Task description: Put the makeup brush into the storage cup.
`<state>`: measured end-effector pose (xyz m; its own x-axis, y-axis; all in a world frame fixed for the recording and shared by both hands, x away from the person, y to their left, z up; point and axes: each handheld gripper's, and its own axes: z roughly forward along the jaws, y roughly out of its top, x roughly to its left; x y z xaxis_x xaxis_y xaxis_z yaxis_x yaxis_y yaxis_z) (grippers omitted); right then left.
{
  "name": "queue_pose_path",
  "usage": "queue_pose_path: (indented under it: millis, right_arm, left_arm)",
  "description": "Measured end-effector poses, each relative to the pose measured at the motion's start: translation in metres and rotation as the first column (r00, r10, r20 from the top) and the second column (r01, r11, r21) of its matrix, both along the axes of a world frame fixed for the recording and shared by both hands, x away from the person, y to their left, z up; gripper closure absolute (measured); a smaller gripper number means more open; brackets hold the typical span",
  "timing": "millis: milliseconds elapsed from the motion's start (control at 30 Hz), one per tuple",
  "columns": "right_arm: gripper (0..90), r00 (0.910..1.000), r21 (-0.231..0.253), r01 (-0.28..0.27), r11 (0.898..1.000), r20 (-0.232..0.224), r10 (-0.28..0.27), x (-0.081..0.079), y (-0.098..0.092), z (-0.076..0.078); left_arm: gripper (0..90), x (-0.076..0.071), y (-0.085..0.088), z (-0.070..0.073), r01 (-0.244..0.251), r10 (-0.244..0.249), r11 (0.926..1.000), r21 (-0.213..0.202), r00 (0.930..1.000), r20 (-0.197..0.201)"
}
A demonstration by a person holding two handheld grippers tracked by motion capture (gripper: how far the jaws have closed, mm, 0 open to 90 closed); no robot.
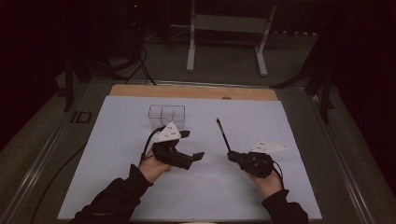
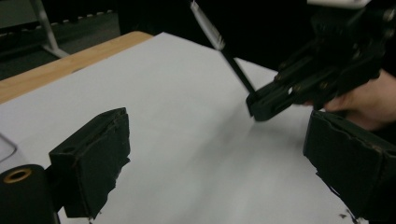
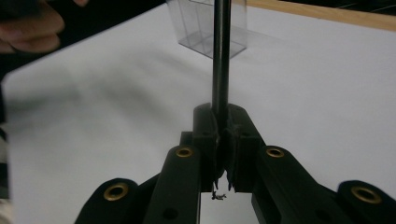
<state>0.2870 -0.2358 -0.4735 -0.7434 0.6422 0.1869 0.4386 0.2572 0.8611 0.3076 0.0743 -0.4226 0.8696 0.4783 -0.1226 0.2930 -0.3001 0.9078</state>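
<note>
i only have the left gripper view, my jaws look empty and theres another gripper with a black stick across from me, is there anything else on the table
Observer: Yes, a clear plastic box stands on the white sheet, just beyond your left gripper.
Operator: is the stick really clamped
Observer: Yes. The right gripper view shows the right gripper shut on the pen, which points toward the box.
Operator: is the box divided
Observer: The high view shows compartments side by side; they look empty.
</note>
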Motion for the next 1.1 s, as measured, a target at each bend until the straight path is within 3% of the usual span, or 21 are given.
queue_pose_path:
  millis: [133, 200, 233, 300, 367, 433, 467, 533, 600, 633, 700, 767, 900, 933, 1100]
  right_arm:
    - [83.9, 0.9998, -0.016, -0.003, 1.0, 0.021, 0.003, -0.002, 0.003, 0.001]
    - [83.9, 0.9994, -0.025, -0.004, 1.0, 0.034, 0.005, -0.002, 0.004, 0.001]
    - [83.9, 0.9994, -0.025, -0.004, 1.0, 0.034, 0.005, -0.002, 0.004, 0.001]
    - [83.9, 0.9993, -0.026, -0.006, 1.0, 0.037, 0.007, -0.002, 0.004, 0.001]
    - [83.9, 0.9993, -0.026, -0.008, 1.0, 0.035, 0.009, -0.002, 0.004, 0.001]
    - [83.9, 0.9992, -0.026, -0.006, 1.0, 0.038, 0.007, -0.002, 0.004, 0.001]
    - [83.9, 0.9991, -0.03, -0.006, 1.0, 0.042, 0.008, -0.002, 0.004, 0.001]
    - [83.9, 0.999, -0.029, -0.009, 1.0, 0.044, 0.01, -0.002, 0.005, 0.001]
    - [83.9, 0.999, -0.029, -0.009, 1.0, 0.044, 0.01, -0.002, 0.005, 0.001]
    - [83.9, 0.9989, -0.032, -0.006, 0.999, 0.046, 0.008, -0.002, 0.005, 0.002]
    - [83.9, 0.9987, -0.033, -0.007, 0.999, 0.05, 0.009, -0.003, 0.005, 0.002]
    - [83.9, 0.9988, -0.034, -0.01, 0.999, 0.048, 0.011, -0.003, 0.006, 0.002]
    - [83.9, 0.9986, -0.034, -0.014, 0.999, 0.051, 0.015, -0.003, 0.006, 0.002]
    - [83.9, 0.9986, -0.035, -0.013, 0.999, 0.051, 0.015, -0.003, 0.007, 0.002]
    - [83.9, 0.9987, -0.037, -0.022, 0.999, 0.046, 0.024, -0.002, 0.007, 0.001]
  left_arm:
    - [8.7, 0.0, -0.008, 0.006, -0.005, 0.005, 0.9999, -0.013, 0.9999, 0.014]
    - [8.7, 0.001, -0.013, 0.012, -0.031, 0.031, 0.9985, -0.046, 0.9995, 0.002]
    - [8.7, 0.001, -0.013, 0.012, -0.031, 0.031, 0.9985, -0.046, 0.9995, 0.002]
    - [8.0, 0.0, -0.02, 0.015, -0.082, 0.082, 0.9965, -0.02, 0.9967, 0.0]
    - [8.0, 0.0, -0.023, 0.018, -0.082, 0.082, 0.9965, -0.015, 0.9966, -0.009]
    - [8.0, 0.004, -0.029, 0.02, -0.1, 0.097, 0.9944, -0.036, 0.9923, -0.077]
    - [8.0, 0.004, -0.029, 0.02, -0.1, 0.097, 0.9944, -0.036, 0.9923, -0.077]
    - [8.1, 0.009, -0.032, 0.019, -0.107, 0.098, 0.9926, -0.056, 0.9848, -0.143]
    - [9.1, 0.011, -0.033, 0.018, -0.116, 0.105, 0.9912, -0.064, 0.9819, -0.157]
    - [9.1, 0.014, -0.036, 0.015, -0.147, 0.13, 0.9852, -0.087, 0.9749, -0.181]
    - [16.3, 0.017, -0.037, 0.013, -0.154, 0.125, 0.9802, -0.124, 0.9688, -0.214]
    - [17.8, 0.02, -0.038, 0.01, -0.173, 0.133, 0.9723, -0.157, 0.9617, -0.24]
    - [29.7, 0.023, -0.042, 0.006, -0.22, 0.164, 0.9542, -0.203, 0.9514, -0.261]
    - [30.3, 0.024, -0.043, 0.006, -0.24, 0.18, 0.9469, -0.213, 0.9468, -0.267]
    - [41.4, 0.027, -0.053, 0.004, -0.255, 0.184, 0.9421, -0.218, 0.9368, -0.297]
